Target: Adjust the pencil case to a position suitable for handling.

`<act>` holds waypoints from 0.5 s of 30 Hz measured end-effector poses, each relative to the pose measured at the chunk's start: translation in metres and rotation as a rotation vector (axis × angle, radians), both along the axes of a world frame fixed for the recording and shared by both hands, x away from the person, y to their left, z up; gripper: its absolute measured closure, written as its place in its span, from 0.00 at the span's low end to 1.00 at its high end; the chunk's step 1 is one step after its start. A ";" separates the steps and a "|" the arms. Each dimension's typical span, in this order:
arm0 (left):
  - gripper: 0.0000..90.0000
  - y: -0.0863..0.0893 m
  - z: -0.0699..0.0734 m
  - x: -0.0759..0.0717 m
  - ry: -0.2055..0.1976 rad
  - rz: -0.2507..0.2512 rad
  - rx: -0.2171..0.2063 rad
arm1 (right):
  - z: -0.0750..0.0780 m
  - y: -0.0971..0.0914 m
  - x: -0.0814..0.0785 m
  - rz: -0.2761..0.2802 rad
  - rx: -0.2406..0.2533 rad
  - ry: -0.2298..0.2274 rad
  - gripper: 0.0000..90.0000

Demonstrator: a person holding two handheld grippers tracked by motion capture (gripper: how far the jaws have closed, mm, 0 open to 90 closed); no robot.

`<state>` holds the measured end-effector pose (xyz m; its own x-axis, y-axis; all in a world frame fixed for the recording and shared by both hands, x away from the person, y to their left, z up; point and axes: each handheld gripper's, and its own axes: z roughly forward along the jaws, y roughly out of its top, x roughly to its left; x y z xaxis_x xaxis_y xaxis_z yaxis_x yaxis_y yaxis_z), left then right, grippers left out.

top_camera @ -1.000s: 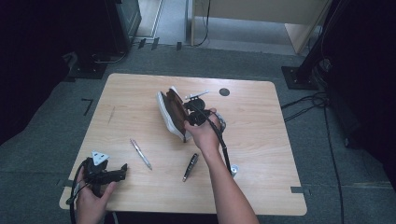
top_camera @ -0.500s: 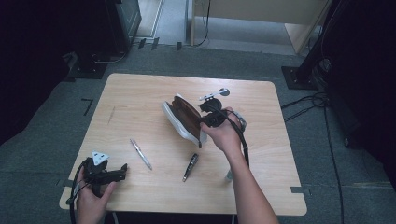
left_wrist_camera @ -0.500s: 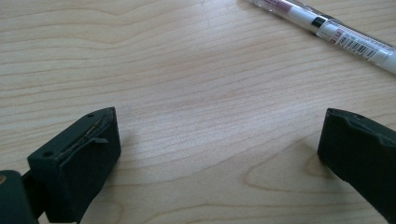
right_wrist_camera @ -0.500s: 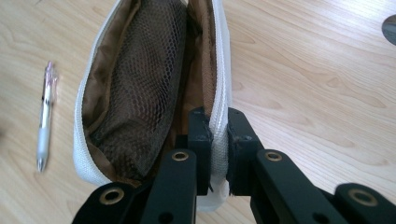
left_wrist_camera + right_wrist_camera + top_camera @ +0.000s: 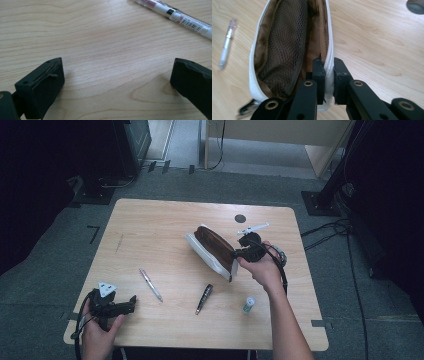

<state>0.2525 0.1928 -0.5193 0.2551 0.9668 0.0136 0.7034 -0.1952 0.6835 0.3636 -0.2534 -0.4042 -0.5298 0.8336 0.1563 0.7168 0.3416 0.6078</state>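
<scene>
My right gripper (image 5: 239,256) is clamped on the zip edge of the white fabric pouch with a brown mesh-lined inside (image 5: 212,251); in the right gripper view the two pads pinch the white zip band (image 5: 328,75) between them, the pouch mouth gaping open beyond the fingertips; the pouch sits tilted on the light wooden table (image 5: 160,225), its open side up. Near those fingers, on the side toward me: a small white bottle with a green band (image 5: 248,304) and a short dark pen (image 5: 203,298); beyond them a round dark disc set in the tabletop (image 5: 240,218); none of these touches the pouch as far as I can tell. My left gripper (image 5: 131,301) rests at the near left edge, jaws spread wide, bare wood between the pads (image 5: 47,85); a clear-and-white ballpoint pen with a barcode label (image 5: 175,16) lies just past its fingertips, apart from them; nothing lies between that pen and the open jaws.
</scene>
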 end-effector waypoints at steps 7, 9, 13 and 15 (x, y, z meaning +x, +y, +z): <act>0.00 0.000 0.000 0.000 0.001 0.001 0.000 | -0.015 -0.011 0.005 -0.011 -0.024 -0.031 0.91; 0.00 0.000 0.000 0.000 0.000 0.000 0.000 | -0.021 -0.011 0.006 -0.006 -0.040 -0.044 0.89; 0.00 0.000 0.000 0.000 0.000 0.000 -0.001 | -0.023 -0.012 0.006 -0.023 -0.020 -0.047 0.79; 0.00 0.000 0.000 0.000 0.000 0.000 -0.001 | -0.023 -0.011 0.005 -0.036 -0.004 -0.056 0.74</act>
<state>0.2524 0.1928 -0.5193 0.2550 0.9669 0.0130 0.7033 -0.1947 0.6838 0.3688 -0.2648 -0.4268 -0.5075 0.8527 0.1241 0.6937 0.3189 0.6458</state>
